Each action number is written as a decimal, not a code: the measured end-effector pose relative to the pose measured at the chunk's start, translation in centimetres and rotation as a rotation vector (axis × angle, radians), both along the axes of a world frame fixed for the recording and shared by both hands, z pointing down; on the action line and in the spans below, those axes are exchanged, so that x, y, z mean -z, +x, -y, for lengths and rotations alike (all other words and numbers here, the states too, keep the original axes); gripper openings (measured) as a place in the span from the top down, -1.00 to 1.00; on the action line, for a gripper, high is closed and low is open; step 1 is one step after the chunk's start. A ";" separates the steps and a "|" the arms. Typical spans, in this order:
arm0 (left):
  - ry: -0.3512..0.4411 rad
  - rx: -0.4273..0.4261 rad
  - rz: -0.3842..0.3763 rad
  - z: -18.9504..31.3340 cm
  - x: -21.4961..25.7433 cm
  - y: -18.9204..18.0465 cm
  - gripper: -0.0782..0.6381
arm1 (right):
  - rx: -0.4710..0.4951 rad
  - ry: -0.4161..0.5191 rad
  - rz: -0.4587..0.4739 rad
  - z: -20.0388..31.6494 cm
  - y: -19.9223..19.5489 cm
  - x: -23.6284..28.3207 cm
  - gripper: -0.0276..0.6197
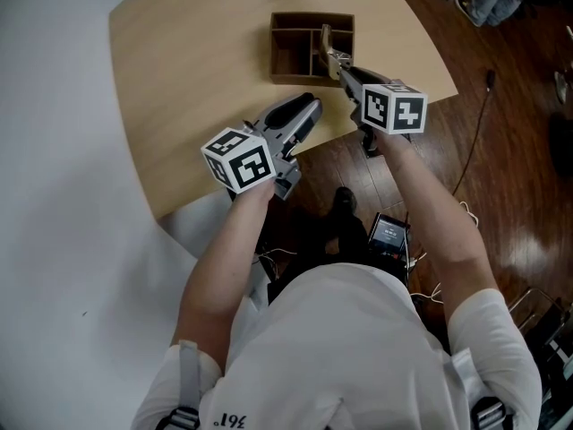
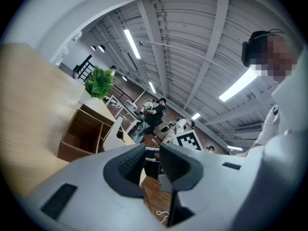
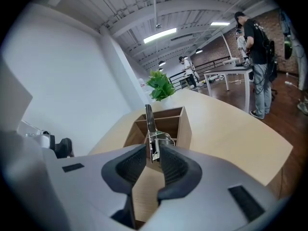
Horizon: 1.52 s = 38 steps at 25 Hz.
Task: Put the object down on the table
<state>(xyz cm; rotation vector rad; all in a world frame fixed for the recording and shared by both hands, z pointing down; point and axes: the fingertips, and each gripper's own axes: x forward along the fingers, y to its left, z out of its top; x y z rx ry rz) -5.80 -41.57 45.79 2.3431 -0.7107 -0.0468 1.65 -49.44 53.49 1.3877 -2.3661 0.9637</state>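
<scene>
A slim metal spring tool [image 1: 328, 47] [image 3: 150, 127] is pinched at its lower end by my right gripper [image 1: 341, 68] [image 3: 153, 154], which is shut on it. The tool sticks up and forward over the brown wooden organizer box [image 1: 289, 77] [image 3: 186, 127], above its divided compartments. The box stands on the light wooden table [image 1: 197, 52]. My left gripper [image 1: 307, 108] [image 2: 152, 154] hovers at the table's near edge, left of the right one; its jaws are together with nothing between them. The left gripper view shows the box [image 2: 79, 134] ahead to its left.
A green plant [image 3: 160, 85] [image 2: 99, 81] stands at the table's far end behind the box. Dark wooden floor [image 1: 501, 150] with cables and a small device [image 1: 388, 233] lies right of the table. A white wall runs along the left. People stand at distant tables.
</scene>
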 end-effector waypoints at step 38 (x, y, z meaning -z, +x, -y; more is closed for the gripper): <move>0.087 -0.039 -0.046 -13.1 6.2 -0.8 0.78 | 0.074 0.048 0.024 -15.7 1.2 8.1 0.91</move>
